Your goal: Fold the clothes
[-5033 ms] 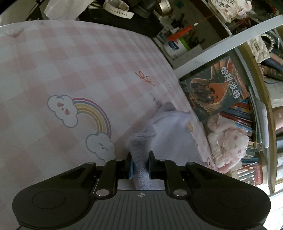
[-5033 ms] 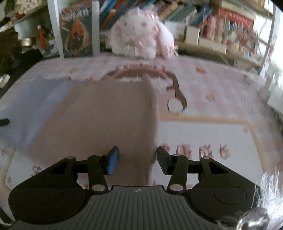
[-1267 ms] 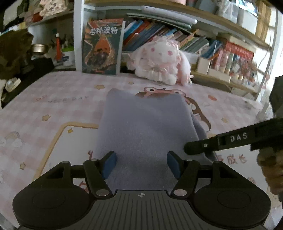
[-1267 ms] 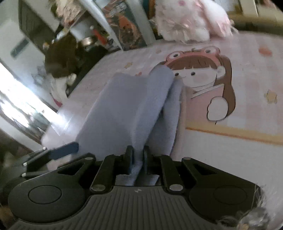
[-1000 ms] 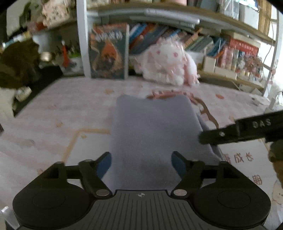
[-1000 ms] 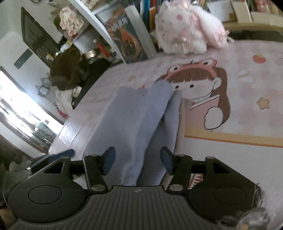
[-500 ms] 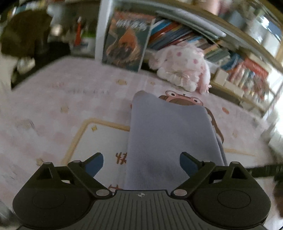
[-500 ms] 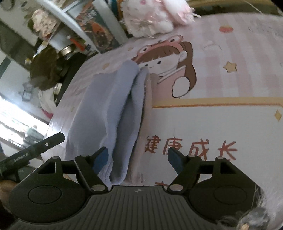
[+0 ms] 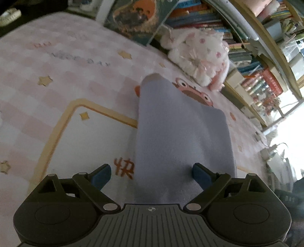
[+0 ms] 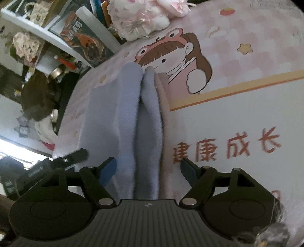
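Setting: pink checked cartoon blanket (image 9: 57, 79), bookshelf (image 9: 252, 62) and plush toy (image 9: 199, 55) behind.
Left gripper (image 9: 151, 173): spread wide, empty, straddling the near end of the folded lavender garment (image 9: 178, 136).
Right gripper (image 10: 148, 168): parted, nothing pinched, layered fold edges between its fingers.
Axis: garment runs straight away from both; right sits nearer the stacked edges.
Hidden: near hem under both bodies; layer count unclear.

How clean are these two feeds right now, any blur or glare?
Left wrist: window glare blows out the right edge, books look smeared. Right wrist: folded garment fairly sharp, mat lettering slightly soft, shelf side dim, fisheye bending throughout.
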Motion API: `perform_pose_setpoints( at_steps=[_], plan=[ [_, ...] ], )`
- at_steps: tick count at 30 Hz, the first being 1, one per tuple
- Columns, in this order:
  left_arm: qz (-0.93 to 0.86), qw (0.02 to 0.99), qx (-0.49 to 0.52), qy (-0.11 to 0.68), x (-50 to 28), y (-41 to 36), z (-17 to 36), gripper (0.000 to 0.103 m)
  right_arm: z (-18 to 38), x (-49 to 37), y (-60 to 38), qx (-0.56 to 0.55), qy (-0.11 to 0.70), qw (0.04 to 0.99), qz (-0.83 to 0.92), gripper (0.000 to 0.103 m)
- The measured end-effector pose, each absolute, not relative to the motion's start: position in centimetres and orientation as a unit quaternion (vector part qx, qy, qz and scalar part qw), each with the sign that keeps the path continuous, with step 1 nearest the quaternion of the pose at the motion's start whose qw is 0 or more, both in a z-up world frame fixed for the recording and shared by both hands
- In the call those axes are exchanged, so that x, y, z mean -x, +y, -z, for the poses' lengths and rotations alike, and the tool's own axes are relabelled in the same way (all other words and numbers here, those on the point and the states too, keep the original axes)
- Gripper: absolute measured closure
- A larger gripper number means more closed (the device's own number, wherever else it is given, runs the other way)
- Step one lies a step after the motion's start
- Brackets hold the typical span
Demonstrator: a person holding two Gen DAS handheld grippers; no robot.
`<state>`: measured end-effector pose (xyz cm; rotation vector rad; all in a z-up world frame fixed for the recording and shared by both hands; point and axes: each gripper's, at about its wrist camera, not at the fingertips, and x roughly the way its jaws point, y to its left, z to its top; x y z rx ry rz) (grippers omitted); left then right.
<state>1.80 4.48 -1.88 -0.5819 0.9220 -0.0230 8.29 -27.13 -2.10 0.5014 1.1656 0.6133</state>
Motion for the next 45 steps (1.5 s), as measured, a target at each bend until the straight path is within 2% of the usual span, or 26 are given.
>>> perform_pose_setpoints(
  at_steps=[6, 11, 12, 13, 14, 16, 20, 22, 26, 28, 33, 34, 35, 40, 45],
  plan=[
    [0.033, 0.862, 0.253, 0.438, -2.5, 3.6, 2.0, 0.01, 1.6, -8.0, -25.0, -0.198, 0.532, 0.775, -0.28, 0.034],
    [0.036, 0.863, 0.248, 0.438, -2.7, 3.5, 1.9, 0.01, 1.2, -7.4, -24.1, -0.156, 0.526, 0.793, -0.264, 0.047],
    [0.037, 0.863, 0.245, 0.44, -2.7, 3.4, 1.9, 0.017, 1.1, -7.2, -23.9, -0.147, 0.524, 0.797, -0.261, 0.052],
    [0.045, 0.862, 0.247, 0.441, -2.8, 3.4, 1.8, 0.031, 0.9, -7.0, -23.8, -0.137, 0.517, 0.803, -0.263, 0.06],
    [0.047, 0.862, 0.243, 0.442, -2.8, 3.2, 1.6, 0.032, 0.6, -6.7, -23.7, -0.128, 0.51, 0.808, -0.266, 0.064],
    [0.047, 0.868, 0.219, 0.443, -2.8, 2.6, 1.0, 0.042, -0.3, -6.0, -23.1, -0.092, 0.489, 0.822, -0.277, 0.072],
    [0.054, 0.889, 0.144, 0.432, -2.4, 1.0, -0.5, 0.044, -2.1, -4.0, -21.4, 0.012, 0.44, 0.843, -0.309, 0.074],
    [0.055, 0.883, 0.149, 0.441, -2.6, 1.2, -0.1, 0.042, -1.7, -4.0, -21.2, 0.022, 0.449, 0.838, -0.308, 0.074],
    [0.055, 0.865, 0.206, 0.454, -2.9, 2.7, 1.1, 0.036, 0.0, -6.0, -23.2, -0.071, 0.499, 0.812, -0.293, 0.061],
    [0.056, 0.855, 0.235, 0.459, -3.1, 3.3, 1.7, 0.03, 0.9, -6.8, -24.3, -0.127, 0.525, 0.793, -0.284, 0.056],
    [0.056, 0.845, 0.275, 0.455, -3.5, 3.8, 2.3, 0.03, 2.4, -7.9, -26.2, -0.234, 0.547, 0.756, -0.272, 0.052],
    [0.057, 0.845, 0.275, 0.455, -3.6, 3.6, 2.3, 0.031, 2.5, -8.0, -26.2, -0.239, 0.548, 0.754, -0.272, 0.052],
    [0.056, 0.847, 0.271, 0.455, -3.6, 3.4, 2.3, 0.032, 2.5, -8.1, -26.2, -0.244, 0.548, 0.752, -0.273, 0.057],
    [0.055, 0.858, 0.25, 0.444, -3.2, 2.8, 1.6, 0.049, 1.9, -8.0, -25.2, -0.195, 0.536, 0.767, -0.293, 0.069],
    [0.051, 0.876, 0.234, 0.42, -2.3, 2.3, 0.6, 0.054, -0.3, -6.8, -24.4, -0.13, 0.476, 0.804, -0.331, 0.074]
  ],
)
